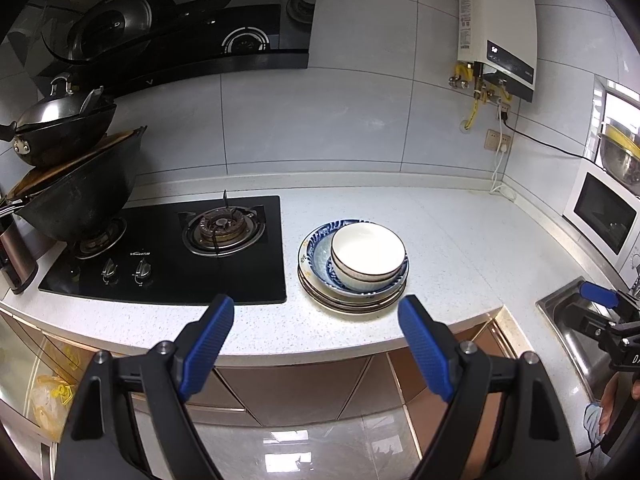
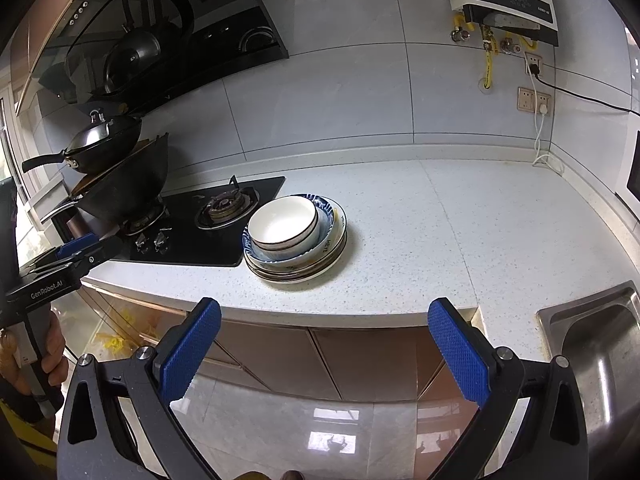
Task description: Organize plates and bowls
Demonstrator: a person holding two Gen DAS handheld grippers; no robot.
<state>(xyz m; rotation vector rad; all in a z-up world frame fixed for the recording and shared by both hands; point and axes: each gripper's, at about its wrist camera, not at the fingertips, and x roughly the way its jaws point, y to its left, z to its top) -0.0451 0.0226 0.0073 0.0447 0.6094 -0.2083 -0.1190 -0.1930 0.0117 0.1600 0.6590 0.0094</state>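
Far left on the bench (image 1: pixel 460 220), two black woks (image 1: pixel 68 184) sit piled over the back burner of the gas hob (image 1: pixel 168 256), the upper one lidded and tilted. The hob's near burner (image 1: pixel 222 232) is bare, two knobs at the front edge.

Just right of the hob, touching nothing else, there's the crockery: a stack of plates (image 1: pixel 352 302) with a blue-patterned bowl (image 1: pixel 320 252) on top and a white bowl (image 1: pixel 368 252) nested inside that, sitting off-centre toward the stack's right side in the left wrist view. In the right wrist view the same plates (image 2: pixel 296 270) carry the white bowl (image 2: pixel 282 222) toward the hob side.

Left gripper (image 1: pixel 316 316) hangs out in front of the bench edge, over the cabinet doors (image 1: pixel 292 388). Its blue fingers (image 1: pixel 210 344) are spread wide with nothing between them; the stack lies beyond and slightly right of the gap, well apart from the tips.

Right gripper (image 2: pixel 324 320), same story: fingers (image 2: pixel 458 356) wide apart, empty, held short of the bench edge, and the stack sits ahead, left of centre in the gap.

Further right, open speckled bench, a wall socket with a white cable, a water heater (image 1: pixel 500 28) above, a microwave (image 1: pixel 604 216), then the steel sink (image 2: pixel 600 344) at the far right.
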